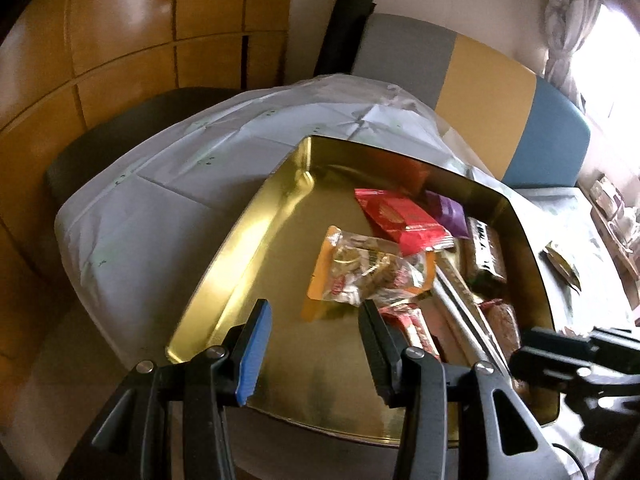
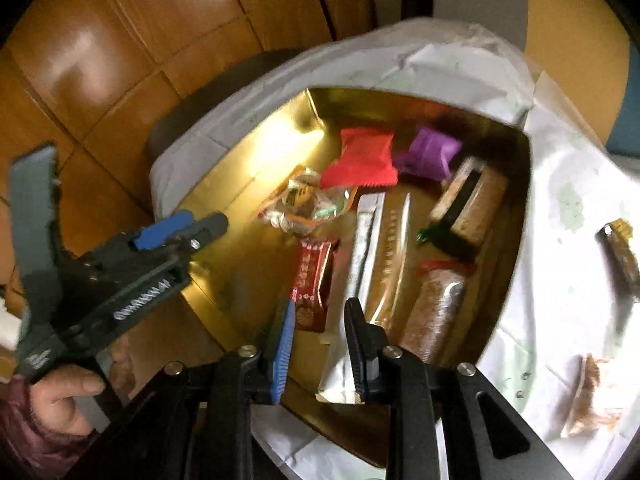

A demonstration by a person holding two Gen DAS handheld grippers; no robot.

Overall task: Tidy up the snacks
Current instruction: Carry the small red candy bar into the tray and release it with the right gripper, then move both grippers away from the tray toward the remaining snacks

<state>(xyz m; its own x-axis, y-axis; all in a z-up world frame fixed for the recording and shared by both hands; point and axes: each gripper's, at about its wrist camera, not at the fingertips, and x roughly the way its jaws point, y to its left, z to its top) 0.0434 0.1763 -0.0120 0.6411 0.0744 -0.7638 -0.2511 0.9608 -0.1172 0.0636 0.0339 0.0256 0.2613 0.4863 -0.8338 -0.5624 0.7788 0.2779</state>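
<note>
Snacks sit mostly inside a shallow gold tin [image 2: 224,280] that rests on a white sheet [image 2: 560,264] covering the counter. By the look of it the task is well along: most packets are already in the tin and only a few lie outside.

Contents of the tin, left to right in the right wrist view:
- a clear packet with orange edging [image 2: 308,204], crumpled, toward the left wall;
- a small red patterned packet [image 2: 312,284] below it, near the front rim;
- a plain red packet [image 2: 362,162], its lower edge overlapping the clear packet;
- a long silver sachet [image 2: 370,248], lying lengthwise from the middle toward the front rim;
- a purple packet [image 2: 428,154] just beside the plain red one, toward the far wall;
- a brown bar in clear wrap with a red end [image 2: 436,308], along the right wall;
- a brown block with a dark band [image 2: 470,208], at the right wall, farther back.

The left half of the tin floor is bare.

Left outside, on the sheet to the right of the tin: a dark wrapped piece with a gold end [image 2: 622,252] and a clear packet of brown crumbs [image 2: 592,396]. Judged from this, these two remain to be brought in; print on the wrappers is too blurred to read.

Left tongs [image 1: 316,340] hover above the tin's near edge, apart and holding nothing. Right tongs [image 2: 320,344] hang over the front rim above the silver sachet, likewise apart and empty; whether they touch the sachet cannot be told.
</note>
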